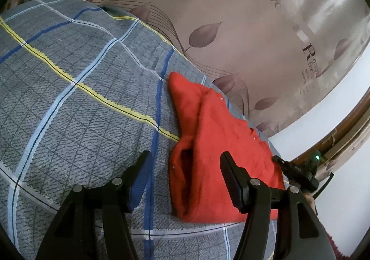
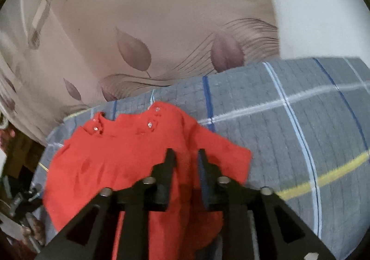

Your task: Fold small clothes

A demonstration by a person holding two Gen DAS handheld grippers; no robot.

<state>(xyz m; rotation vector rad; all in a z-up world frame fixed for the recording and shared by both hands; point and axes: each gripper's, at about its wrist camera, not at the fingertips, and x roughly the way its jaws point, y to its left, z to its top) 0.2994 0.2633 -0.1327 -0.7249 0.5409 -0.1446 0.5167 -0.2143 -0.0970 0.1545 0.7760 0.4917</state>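
Left wrist view: the left gripper (image 1: 185,167) hangs w/ its jaws spread wide, nothing pinched between them. Its left finger sits over the grey plaid bedsheet (image 1: 81,98); its right finger overlaps the red garment (image 1: 208,139) in the picture, but whether the pad touches the cloth can't be told. The garment lies on the sheet near the bed's far-right edge, partly folded, w/ a thick doubled fold along its left side and small shiny snaps near the neckline. Behind the bed stands a beige headboard (image 1: 231,17) printed w/ leaves & lettering. At the right edge, beyond the garment, part of the other black tool shows w/ a green light on it. A white wall fills the lower right.

Right wrist view: the right gripper (image 2: 186,156) points down at the same red garment (image 2: 115,163), jaws parted by a narrow gap. Red cloth shows in that gap, but the pads don't press on it as far as can be seen; pic is a bit blurred. The garment lies spread on the bedsheet (image 2: 289,133), neckline & snaps toward the headboard (image 2: 138,29), a flap reaching out to the right. Dark clutter sits off the bed at lower left, too blurred to tell.
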